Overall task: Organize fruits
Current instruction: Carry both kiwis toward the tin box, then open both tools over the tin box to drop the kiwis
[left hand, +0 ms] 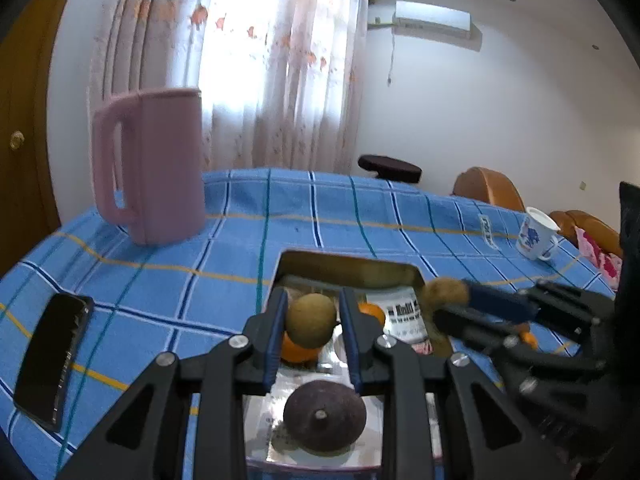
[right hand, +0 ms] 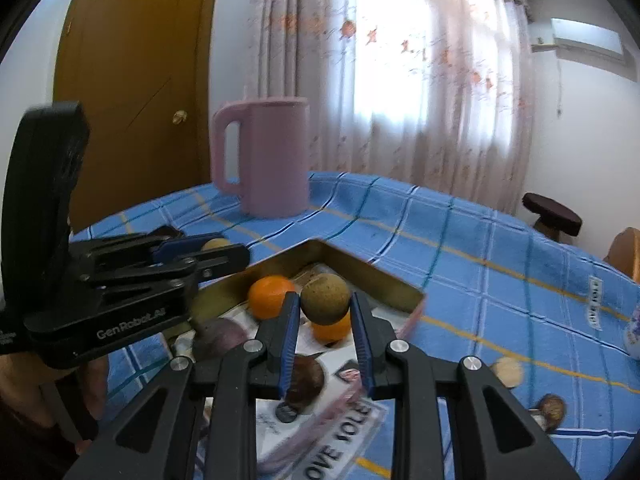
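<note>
My left gripper (left hand: 314, 312) is shut on a round brown-green fruit (left hand: 311, 320), held over a gold-walled tray (left hand: 348, 260). Under it in the tray lie two oranges (left hand: 298, 350) and a dark purple fruit (left hand: 325, 416). My right gripper (right hand: 325, 320) is shut on a second brown-green fruit (right hand: 325, 298) above the same tray (right hand: 380, 276), where oranges (right hand: 270, 296) and purple fruits (right hand: 306, 380) show. Each gripper appears in the other's view: the right gripper (left hand: 448, 304) comes in from the right, the left gripper (right hand: 224, 250) from the left with its fruit (right hand: 216, 245).
A pink jug (left hand: 148, 168) stands at the back of the blue checked tablecloth (left hand: 200, 280). A black phone (left hand: 52, 360) lies at the left and a white mug (left hand: 536, 238) at the right. Two loose fruits (right hand: 507, 372) lie on the cloth right of the tray.
</note>
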Demonstrator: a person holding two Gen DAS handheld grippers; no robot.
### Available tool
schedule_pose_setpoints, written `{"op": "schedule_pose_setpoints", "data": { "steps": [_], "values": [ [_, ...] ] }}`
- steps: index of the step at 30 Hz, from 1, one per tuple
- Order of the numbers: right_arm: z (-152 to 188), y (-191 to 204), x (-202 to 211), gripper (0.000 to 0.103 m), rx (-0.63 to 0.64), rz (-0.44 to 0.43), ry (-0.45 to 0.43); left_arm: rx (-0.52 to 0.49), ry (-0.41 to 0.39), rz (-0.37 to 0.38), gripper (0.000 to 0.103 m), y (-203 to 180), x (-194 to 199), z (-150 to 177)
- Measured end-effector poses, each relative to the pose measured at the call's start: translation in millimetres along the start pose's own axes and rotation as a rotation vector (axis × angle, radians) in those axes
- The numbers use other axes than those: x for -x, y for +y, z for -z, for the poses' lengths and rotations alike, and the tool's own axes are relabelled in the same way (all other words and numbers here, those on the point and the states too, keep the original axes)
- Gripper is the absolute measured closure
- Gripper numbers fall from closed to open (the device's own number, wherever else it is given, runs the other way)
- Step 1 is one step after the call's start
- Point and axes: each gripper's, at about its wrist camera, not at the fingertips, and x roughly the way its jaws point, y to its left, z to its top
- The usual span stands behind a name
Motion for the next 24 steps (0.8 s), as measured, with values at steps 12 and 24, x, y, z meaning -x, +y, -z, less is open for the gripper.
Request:
{"op": "schedule_pose_setpoints", "data": {
  "steps": [12, 24],
  "values": [
    [10, 20, -33, 0.075, 0.029, -0.039, 0.124, 0.003, 0.060, -0.010, 0.075, 5, -13, 10],
    [16, 1, -18, 0.060, -0.030, -0.018, 0.120, -0.013, -0.013, -0.054, 0.029, -7, 5, 4]
  ]
}}
